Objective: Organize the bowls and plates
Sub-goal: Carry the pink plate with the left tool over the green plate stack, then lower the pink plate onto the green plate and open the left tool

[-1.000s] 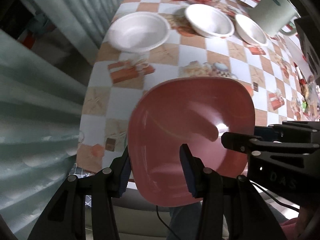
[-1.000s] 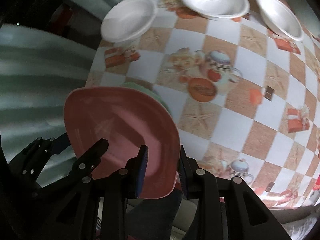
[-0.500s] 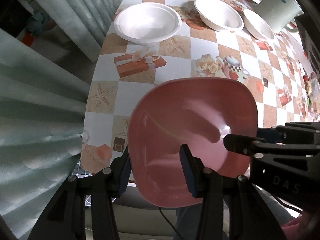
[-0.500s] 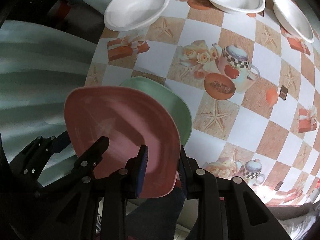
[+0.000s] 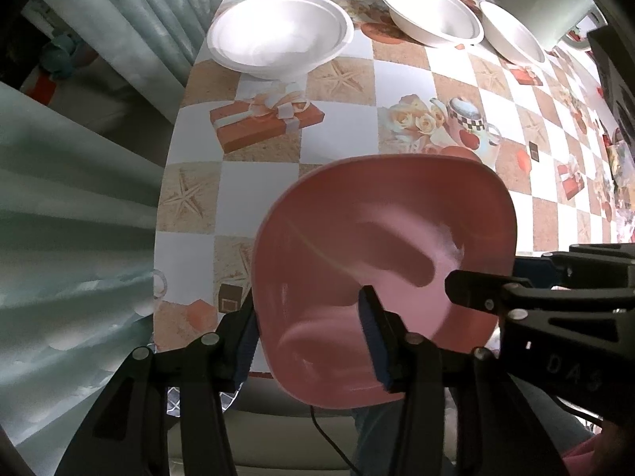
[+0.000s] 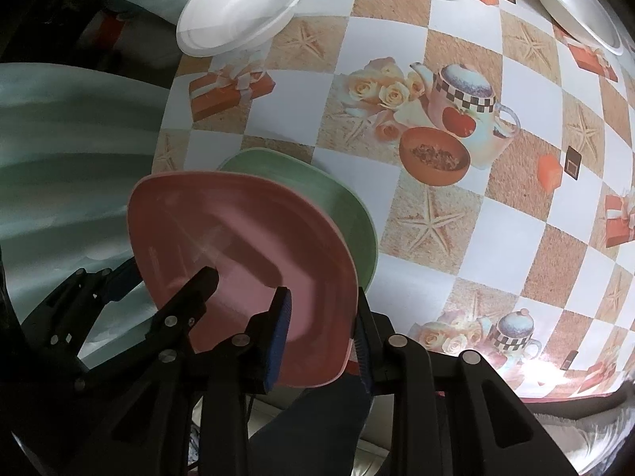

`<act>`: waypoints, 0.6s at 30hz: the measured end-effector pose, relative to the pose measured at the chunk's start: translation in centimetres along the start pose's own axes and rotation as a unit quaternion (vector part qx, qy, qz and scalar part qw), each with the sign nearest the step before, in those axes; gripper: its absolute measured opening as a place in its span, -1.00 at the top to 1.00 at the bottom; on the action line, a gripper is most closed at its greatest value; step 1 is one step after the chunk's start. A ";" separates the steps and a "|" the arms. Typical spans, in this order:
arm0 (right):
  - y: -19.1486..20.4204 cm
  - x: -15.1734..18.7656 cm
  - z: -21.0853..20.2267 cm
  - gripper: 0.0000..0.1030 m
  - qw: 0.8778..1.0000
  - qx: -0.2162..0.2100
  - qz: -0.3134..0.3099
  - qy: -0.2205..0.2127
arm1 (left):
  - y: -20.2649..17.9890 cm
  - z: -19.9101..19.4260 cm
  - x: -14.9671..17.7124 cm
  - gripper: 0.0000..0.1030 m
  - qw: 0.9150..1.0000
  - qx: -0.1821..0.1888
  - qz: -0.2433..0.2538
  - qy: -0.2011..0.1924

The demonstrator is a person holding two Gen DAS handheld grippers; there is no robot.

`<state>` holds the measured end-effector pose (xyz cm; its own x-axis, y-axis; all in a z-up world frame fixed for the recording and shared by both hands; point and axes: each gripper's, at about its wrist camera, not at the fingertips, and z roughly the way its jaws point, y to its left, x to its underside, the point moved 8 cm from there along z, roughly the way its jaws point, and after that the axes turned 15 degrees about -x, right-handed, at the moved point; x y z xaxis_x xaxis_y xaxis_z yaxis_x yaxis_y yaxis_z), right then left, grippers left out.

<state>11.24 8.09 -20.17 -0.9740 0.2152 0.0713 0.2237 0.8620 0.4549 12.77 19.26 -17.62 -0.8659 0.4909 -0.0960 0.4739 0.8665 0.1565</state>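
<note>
A pink square plate (image 5: pixel 381 246) is held tilted above the near edge of the table by both grippers. My left gripper (image 5: pixel 311 337) is shut on its left rim. My right gripper (image 6: pixel 321 341) is shut on its right rim; the plate also shows in the right wrist view (image 6: pixel 238 246). A green plate (image 6: pixel 349 210) lies on the table just beneath and behind the pink one. Three white bowls stand further back: one at the left (image 5: pixel 279 33), one in the middle (image 5: pixel 430 12) and one at the right (image 5: pixel 512 37).
The table wears a checkered cloth (image 6: pixel 456 182) with teapot and starfish prints. A pale green pot (image 5: pixel 547 0) stands at the far right behind the bowls. A grey-green curtain (image 5: pixel 59 218) hangs along the table's left edge.
Both grippers with the pink plate have moved down and closer to the table. The green plate under it has come into fuller view.
</note>
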 end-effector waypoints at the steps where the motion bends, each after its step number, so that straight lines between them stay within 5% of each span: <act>1: 0.0 0.1 -0.1 0.38 1.000 -0.003 -0.001 0.000 | 0.0 0.0 0.0 -0.26 1.000 0.002 -0.003 0.001; 3: 0.1 0.0 -0.2 0.31 1.000 -0.002 -0.006 0.001 | -0.1 -0.3 0.0 -0.58 1.000 -0.002 -0.004 -0.005; 5: 0.3 0.0 -0.5 -0.36 1.000 0.000 -0.013 -0.002 | -0.2 -0.6 -0.2 -0.58 1.000 -0.009 0.000 -0.014; 10: 0.0 -0.1 -1.7 -0.47 1.000 0.018 -0.019 -0.015 | -0.1 -1.4 -0.7 -0.75 1.000 0.004 -0.009 -0.027; 12: -0.3 -0.1 -2.4 -0.94 0.999 0.032 -0.021 -0.025 | 0.2 -1.8 -0.9 -0.99 1.000 0.001 -0.013 -0.027; 18: -1.1 -0.4 -6.4 -0.99 0.995 0.058 -0.029 -0.077 | 0.0 -3.1 -1.7 -0.99 0.999 0.013 -0.023 -0.033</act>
<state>11.17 4.13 -15.03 -0.9700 0.2246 -0.0930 0.1796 0.9200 0.3483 13.71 18.13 -14.39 -0.8745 0.4550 -0.1678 0.4388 0.8897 0.1257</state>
